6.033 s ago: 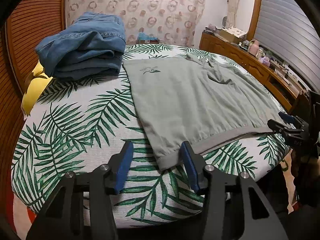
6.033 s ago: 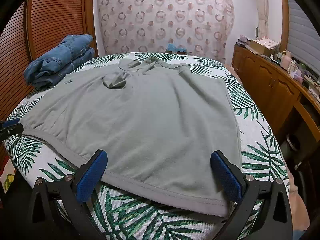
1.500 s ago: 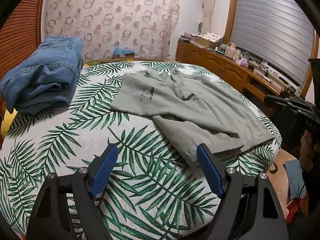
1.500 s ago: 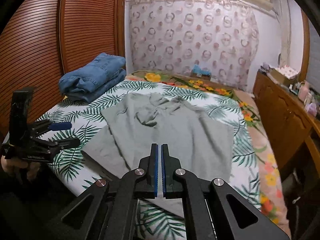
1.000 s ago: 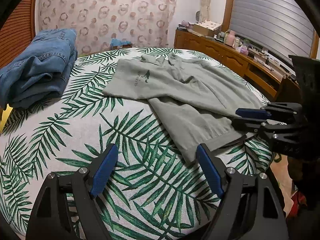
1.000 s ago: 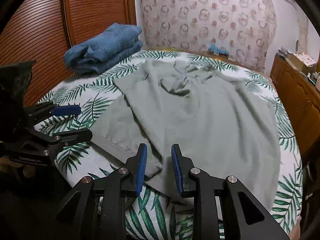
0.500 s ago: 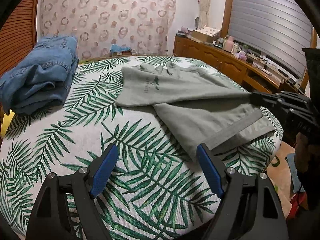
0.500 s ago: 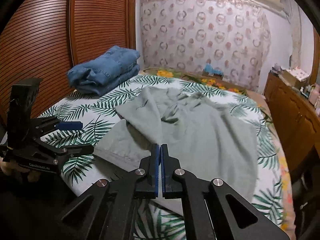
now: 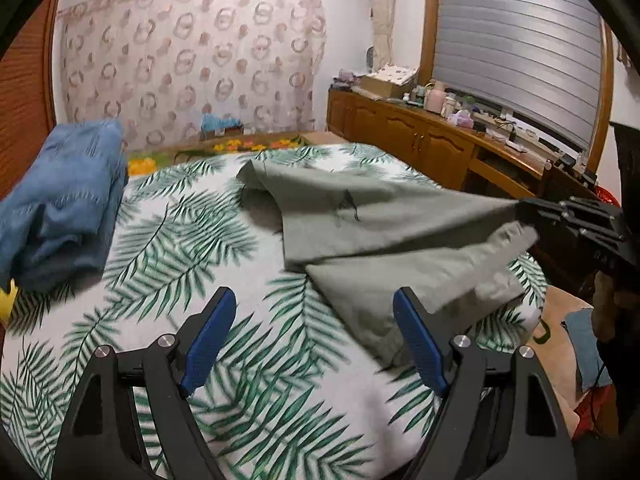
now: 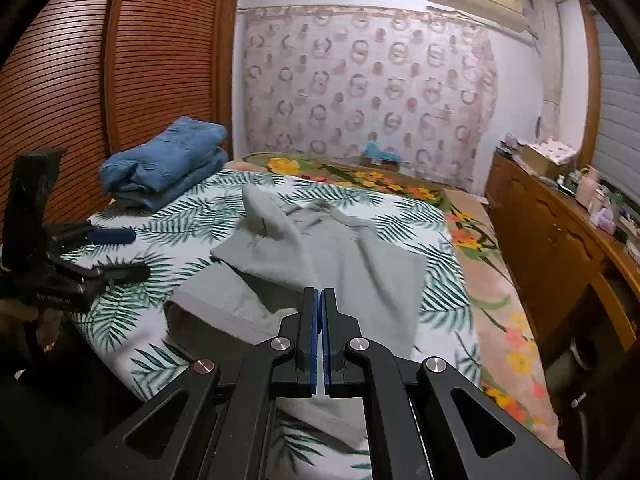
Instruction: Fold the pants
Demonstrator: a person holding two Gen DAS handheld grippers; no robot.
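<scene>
Grey-green pants (image 9: 380, 220) (image 10: 360, 256) lie partly folded on the palm-leaf bed sheet (image 9: 180, 240). My right gripper (image 10: 320, 296) is shut on an edge of the pants and holds it above the bed, so the cloth runs up taut to its tips. In the left wrist view the right gripper (image 9: 560, 216) shows at the right with fabric hanging below it. My left gripper (image 9: 314, 304) is open over the sheet, its right finger close to the pants' near corner, with nothing between the pads. The left gripper (image 10: 116, 252) also shows open at the bed's left edge.
Folded blue jeans (image 9: 60, 192) (image 10: 168, 160) sit at the far left of the bed. A wooden cabinet (image 9: 420, 136) (image 10: 540, 232) with clutter on top runs along the right wall. A floral cover (image 10: 480, 248) lies beside the sheet. The bed's near edge is just below both grippers.
The right gripper's jaws, slightly apart a second ago, have shut on the pants' edge and lifted it, drawing the cloth up and across. The left gripper rose a little and stayed open.
</scene>
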